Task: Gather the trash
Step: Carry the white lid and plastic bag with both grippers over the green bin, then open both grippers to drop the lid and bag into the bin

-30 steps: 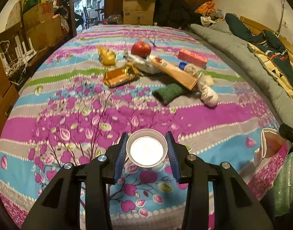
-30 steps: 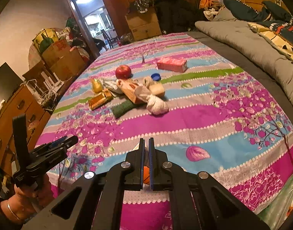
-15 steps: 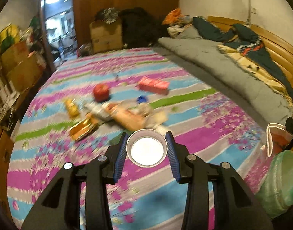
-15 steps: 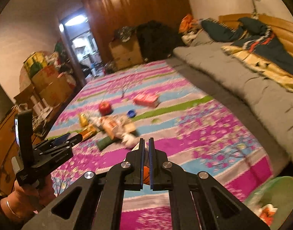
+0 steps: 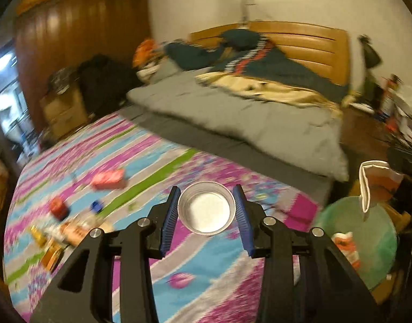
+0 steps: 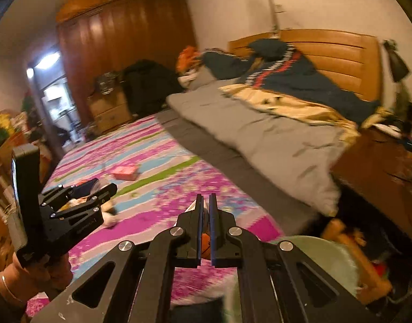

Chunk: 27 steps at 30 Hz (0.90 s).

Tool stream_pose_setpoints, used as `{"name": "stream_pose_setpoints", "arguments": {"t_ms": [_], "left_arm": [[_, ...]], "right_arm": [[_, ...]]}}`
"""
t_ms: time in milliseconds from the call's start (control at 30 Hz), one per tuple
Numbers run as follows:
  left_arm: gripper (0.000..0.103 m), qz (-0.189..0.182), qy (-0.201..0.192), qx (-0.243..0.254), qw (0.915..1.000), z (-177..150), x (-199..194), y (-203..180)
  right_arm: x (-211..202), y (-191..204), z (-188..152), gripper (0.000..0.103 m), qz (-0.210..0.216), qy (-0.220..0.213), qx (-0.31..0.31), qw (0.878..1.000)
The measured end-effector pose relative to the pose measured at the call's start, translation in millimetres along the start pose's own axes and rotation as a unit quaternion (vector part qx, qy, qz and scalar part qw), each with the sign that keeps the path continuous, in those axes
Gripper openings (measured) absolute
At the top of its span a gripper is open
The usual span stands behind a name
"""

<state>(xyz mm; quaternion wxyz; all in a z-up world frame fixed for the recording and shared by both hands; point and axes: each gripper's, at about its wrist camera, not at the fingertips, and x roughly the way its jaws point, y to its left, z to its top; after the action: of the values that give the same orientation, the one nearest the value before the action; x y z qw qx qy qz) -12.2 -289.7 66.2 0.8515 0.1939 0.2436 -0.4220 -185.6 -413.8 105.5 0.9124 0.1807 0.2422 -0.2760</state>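
My left gripper (image 5: 206, 207) is shut on a small round foil cup (image 5: 206, 211), held in the air above the flowered bedspread (image 5: 141, 158). My right gripper (image 6: 205, 204) is shut on a white and orange wrapper (image 6: 204, 238), which also shows in the left wrist view (image 5: 378, 183) above a green trash bin (image 5: 372, 239). The bin holds an orange wrapper (image 5: 345, 245) and shows in the right wrist view (image 6: 327, 258) below my right gripper. The left gripper shows at the left of the right wrist view (image 6: 98, 188).
Loose items lie at the far left of the bedspread: a pink pack (image 5: 109, 179), a red apple (image 5: 59, 207), a blue cap (image 5: 97, 206), packets (image 5: 51, 250). A grey duvet (image 5: 246, 123) and a wooden headboard (image 5: 308, 45) lie behind. A wooden nightstand (image 6: 380, 172) stands at the right.
Both grippers have swung to the right and away from the item pile, still holding their loads. The green bin has come into view at the lower right.
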Motion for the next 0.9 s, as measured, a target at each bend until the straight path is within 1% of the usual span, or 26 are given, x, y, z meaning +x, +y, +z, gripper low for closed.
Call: {"name": "stream_pose_setpoints", "arguments": {"t_ms": [167, 200, 367, 467, 567, 667, 767, 900], "left_arm": [[0.039, -0.043, -0.004, 0.051, 0.9978, 13.2, 2.9, -58.0], [0.039, -0.052, -0.004, 0.065, 0.9966, 13.9, 3.5, -70.8], [0.039, -0.090, 0.005, 0.121, 0.9886, 11.8, 9.2, -125.6], [0.039, -0.117, 0.016, 0.139, 0.9832, 7.5, 9.8, -150.5], [0.039, -0.137, 0.031, 0.157, 0.9776, 2.8, 14.6, -169.4], [0.039, -0.157, 0.053, 0.185, 0.9686, -7.7, 21.1, -189.9], [0.039, -0.169, 0.068, 0.199, 0.9628, -16.2, 24.0, -199.3], [0.039, -0.200, 0.106, 0.205, 0.9522, -25.6, 35.1, -207.7]], "right_arm": [[-32.1, -56.8, -12.1, 0.005, -0.054, 0.006, 0.023, 0.998], [-39.2, -69.9, -15.1, 0.005, -0.066, 0.009, 0.028, 0.997], [-65.3, -110.9, -29.9, 0.005, -0.109, 0.016, 0.045, 0.993], [-75.7, -126.6, -37.5, 0.005, -0.128, 0.023, 0.049, 0.990], [-83.8, -141.2, -46.8, 0.005, -0.144, 0.033, 0.055, 0.988], [-84.5, -153.8, -55.5, 0.005, -0.152, 0.048, 0.066, 0.985], [-79.1, -162.7, -64.3, 0.005, -0.154, 0.065, 0.077, 0.983], [-69.0, -168.2, -75.2, 0.005, -0.152, 0.089, 0.083, 0.981]]}}
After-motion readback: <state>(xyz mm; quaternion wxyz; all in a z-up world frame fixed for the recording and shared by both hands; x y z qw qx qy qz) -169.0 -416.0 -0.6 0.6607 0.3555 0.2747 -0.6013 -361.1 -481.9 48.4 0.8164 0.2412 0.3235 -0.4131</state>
